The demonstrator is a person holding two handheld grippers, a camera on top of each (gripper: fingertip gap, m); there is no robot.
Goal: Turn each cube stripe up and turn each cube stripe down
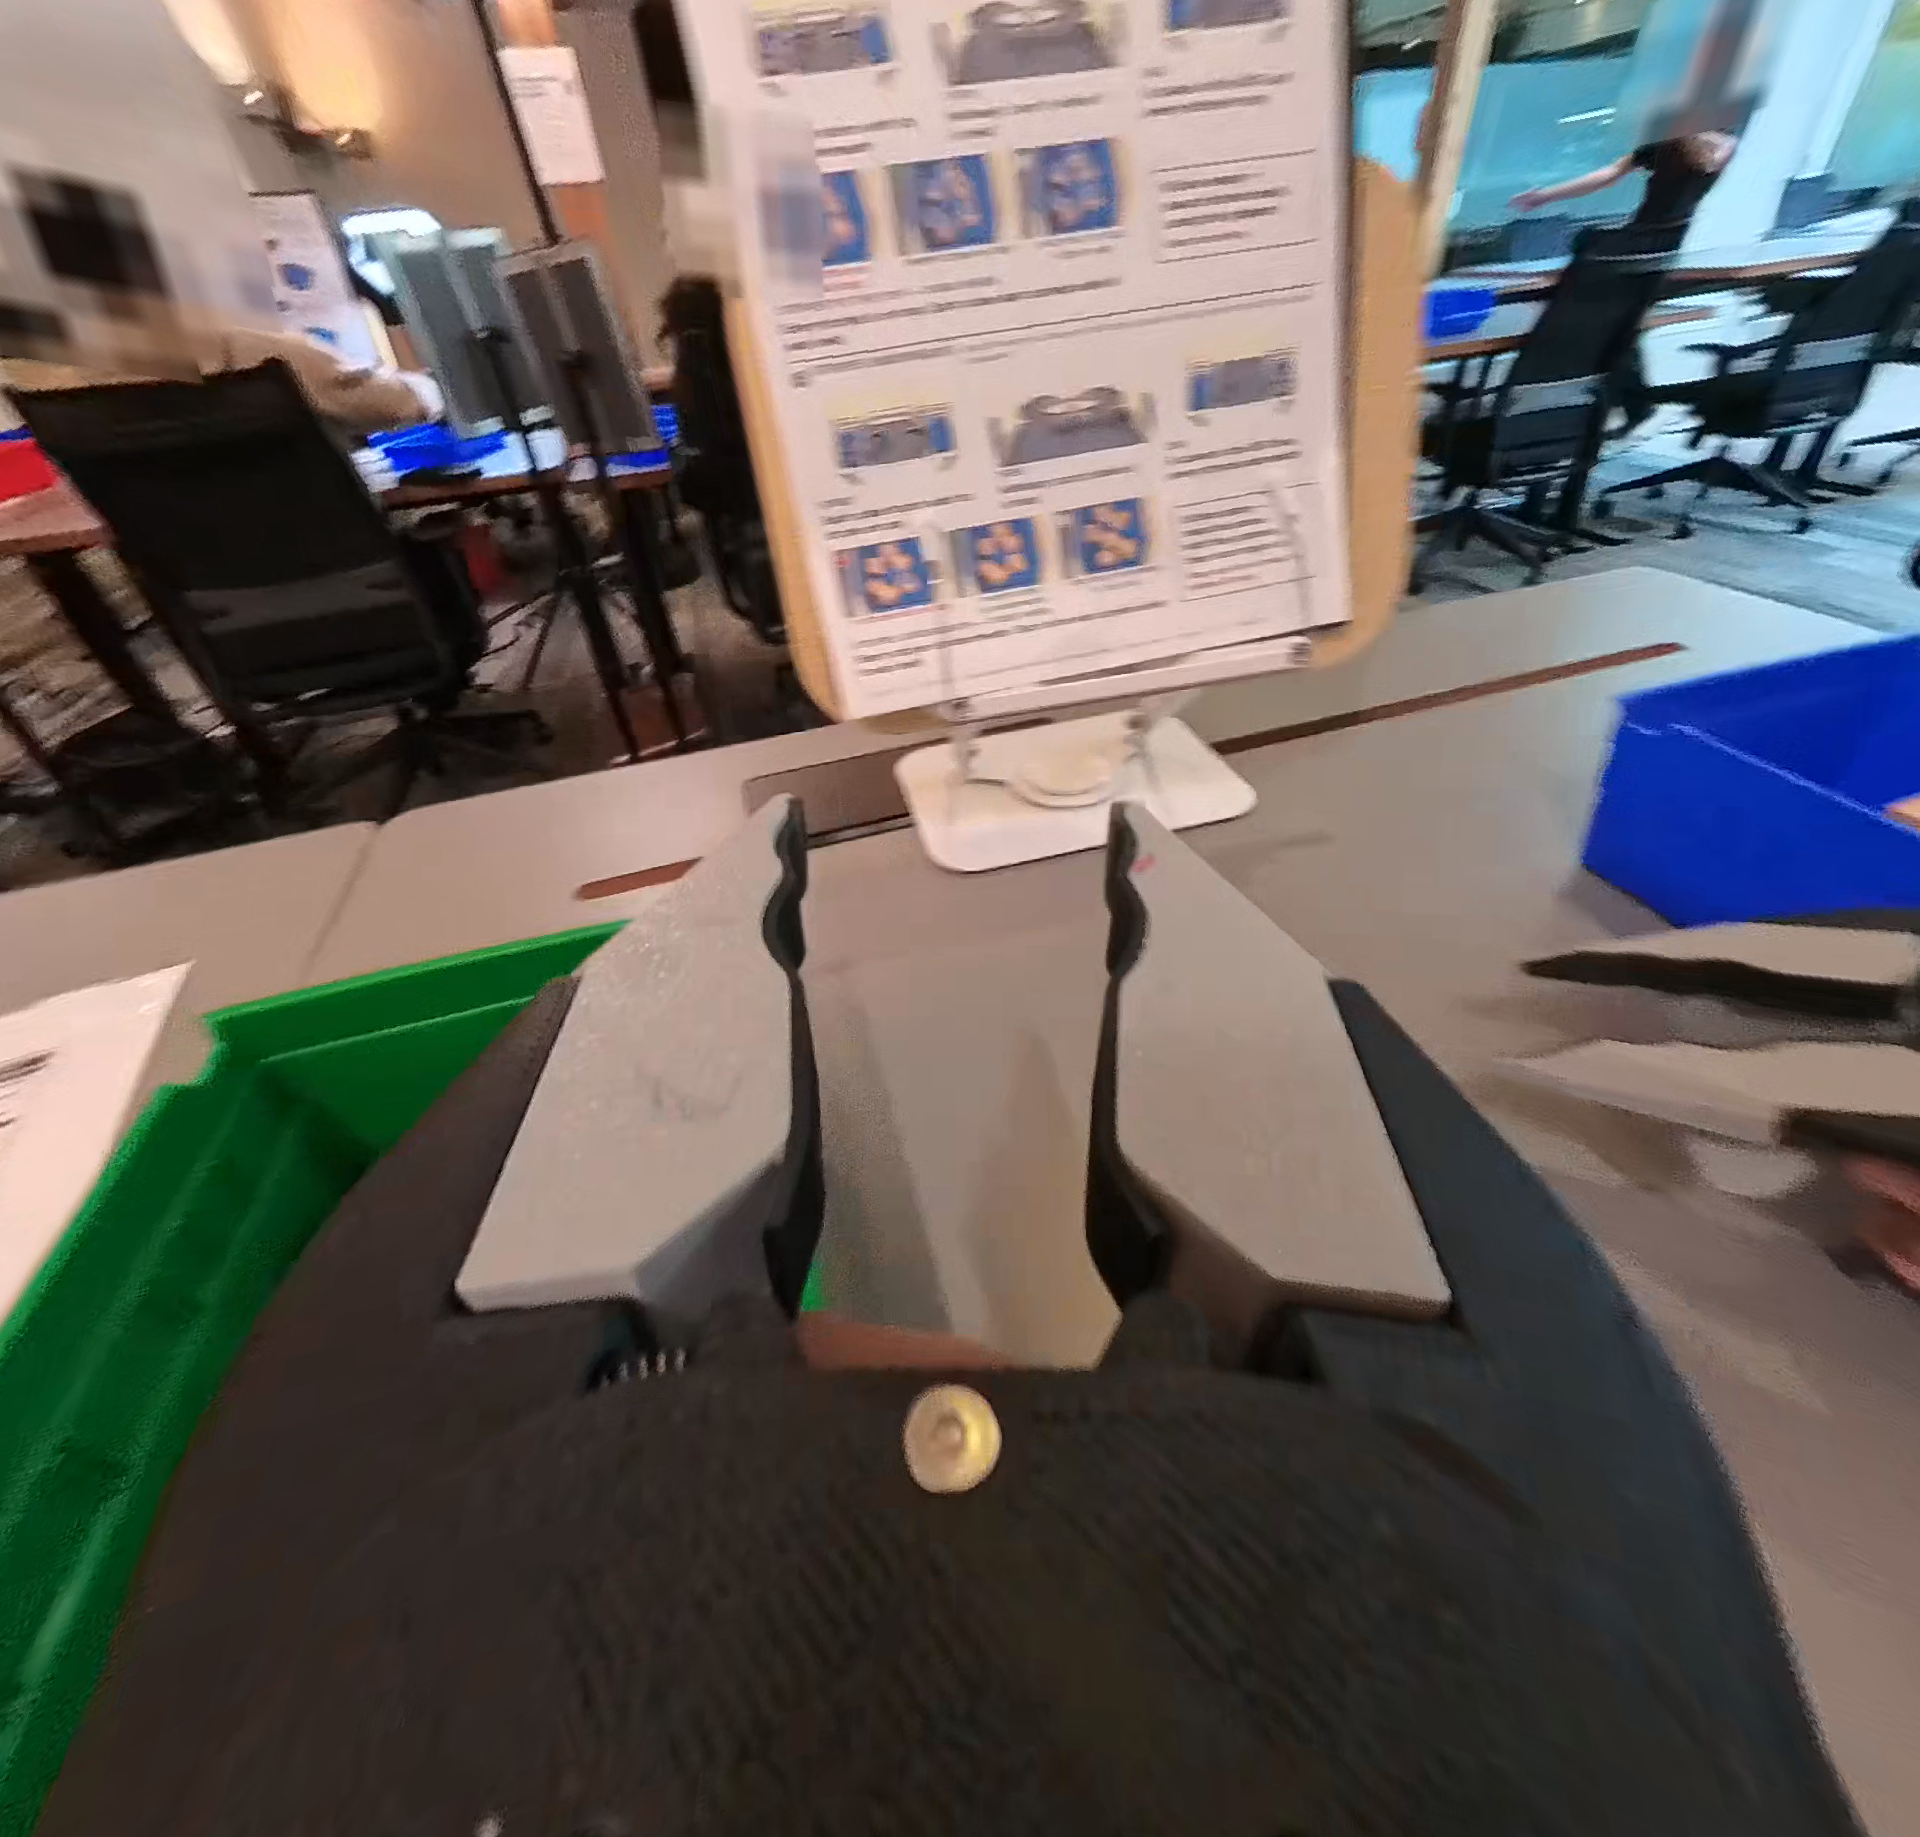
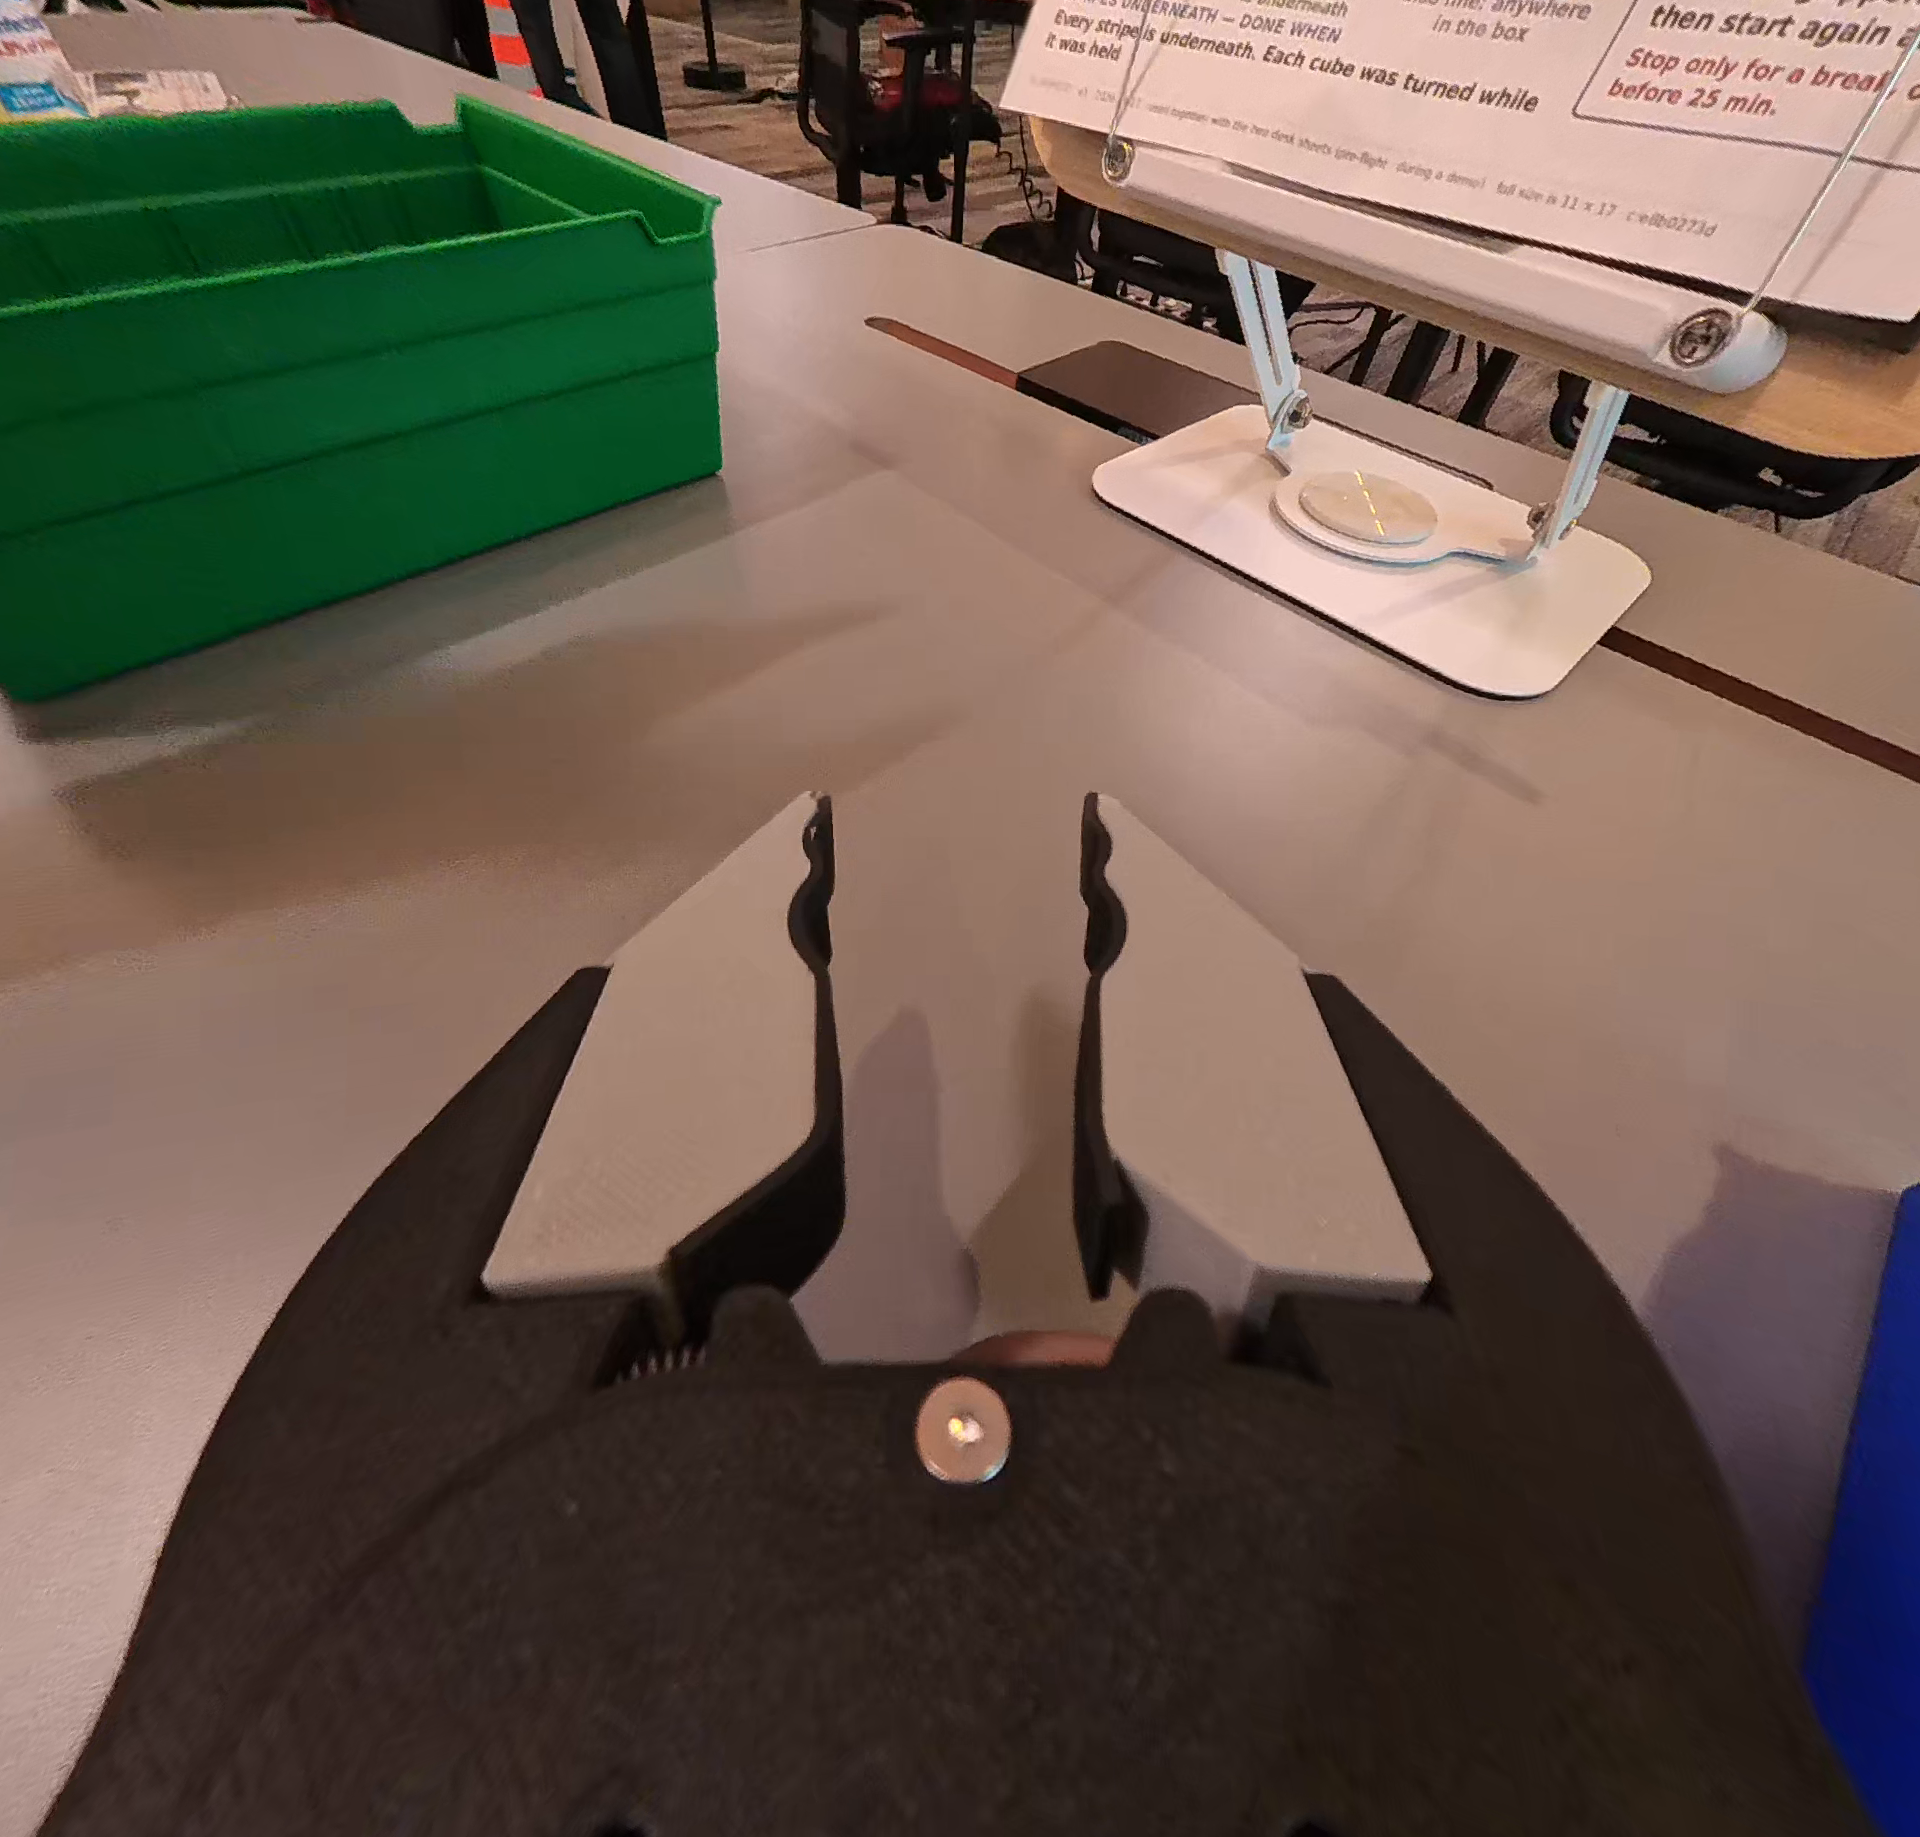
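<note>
Hovering over the grey table [image 1: 1351, 904], the left gripper [image 1: 951, 831] gapes empty — green bin [image 1: 312, 1039] to its left, blue bin [image 1: 1766, 800] far right. Right gripper [image 2: 956, 811] likewise spread, holding nothing; no cubes visible — probably inside a bin, so approach from above
</note>
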